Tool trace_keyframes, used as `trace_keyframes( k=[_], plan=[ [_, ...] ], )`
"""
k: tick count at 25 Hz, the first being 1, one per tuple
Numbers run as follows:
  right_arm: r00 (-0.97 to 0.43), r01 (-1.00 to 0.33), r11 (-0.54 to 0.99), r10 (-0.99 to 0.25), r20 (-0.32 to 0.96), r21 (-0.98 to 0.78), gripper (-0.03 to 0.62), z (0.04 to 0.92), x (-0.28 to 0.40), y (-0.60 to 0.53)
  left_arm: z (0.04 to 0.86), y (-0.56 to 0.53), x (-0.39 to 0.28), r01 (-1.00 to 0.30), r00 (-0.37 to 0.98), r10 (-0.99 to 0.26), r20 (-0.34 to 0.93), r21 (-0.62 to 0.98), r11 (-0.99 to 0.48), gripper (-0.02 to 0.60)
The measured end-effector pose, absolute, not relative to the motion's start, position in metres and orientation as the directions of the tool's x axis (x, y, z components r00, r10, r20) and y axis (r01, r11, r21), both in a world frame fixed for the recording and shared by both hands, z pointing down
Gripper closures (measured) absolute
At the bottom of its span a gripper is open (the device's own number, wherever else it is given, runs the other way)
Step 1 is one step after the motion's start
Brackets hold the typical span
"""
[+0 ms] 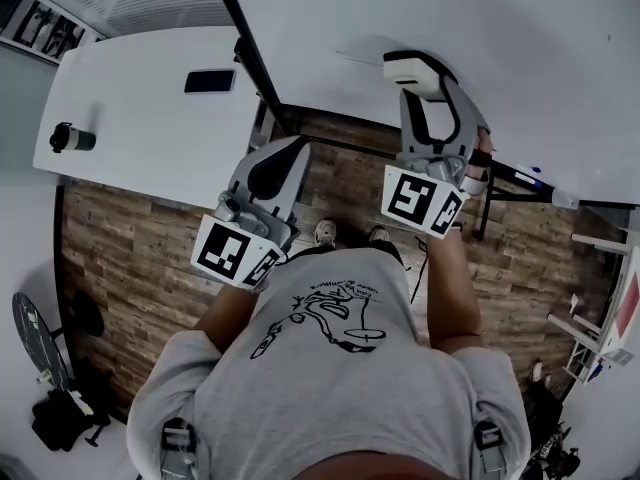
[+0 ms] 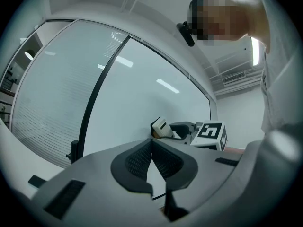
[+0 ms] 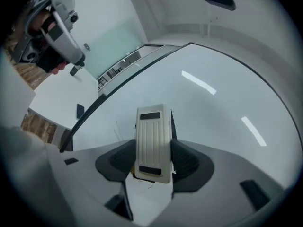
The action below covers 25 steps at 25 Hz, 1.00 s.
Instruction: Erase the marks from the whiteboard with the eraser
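Wood-plank floor runs under a person who stands facing a big whiteboard, which fills the upper right of the head view behind a dark frame edge. To the left is a white table. A dark flat phone lies on it near the whiteboard's frame. Well apart from the phone, near the table's left end, lies a dark, cup-like cylinder. It is too small to tell whether it holds anything.

The right hand-held gripper is raised to the whiteboard, its jaws closed on a pale ribbed eraser. The two dark pads press the eraser's long sides, and its far end juts out beyond them toward the board. A few faint thin marks show on the whiteboard just left of the eraser. Whether the eraser's face touches the board cannot be told.

The left hand-held gripper is held lower, off the left edge of the whiteboard, with its ribbed pads meeting at the tips and nothing between them. Its view looks along the board's face toward the right hand-held gripper and the eraser.
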State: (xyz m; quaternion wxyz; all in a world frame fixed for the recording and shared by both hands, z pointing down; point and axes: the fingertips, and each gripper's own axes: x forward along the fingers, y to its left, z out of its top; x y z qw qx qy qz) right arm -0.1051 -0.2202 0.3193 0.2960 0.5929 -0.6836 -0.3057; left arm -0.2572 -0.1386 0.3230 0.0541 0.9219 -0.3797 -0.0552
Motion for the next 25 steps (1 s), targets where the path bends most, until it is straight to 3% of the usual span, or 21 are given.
trace_keyframes(
  k=[10, 25],
  plan=[
    [-0.055, -0.686, 0.052, -0.998, 0.019, 0.726, 0.359, 0.297, -0.073, -0.250, 0.320, -0.139, -0.266, -0.700, 0.697, -0.713, -0.073, 0.146, -0.699, 0.560],
    [-0.078, -0.665, 0.079, -0.996, 0.036, 0.743, 0.361, 0.342, -0.106, -0.264, 0.329, -0.147, -0.283, -0.727, 0.670, -0.740, -0.049, 0.157, -0.669, 0.560]
  ],
)
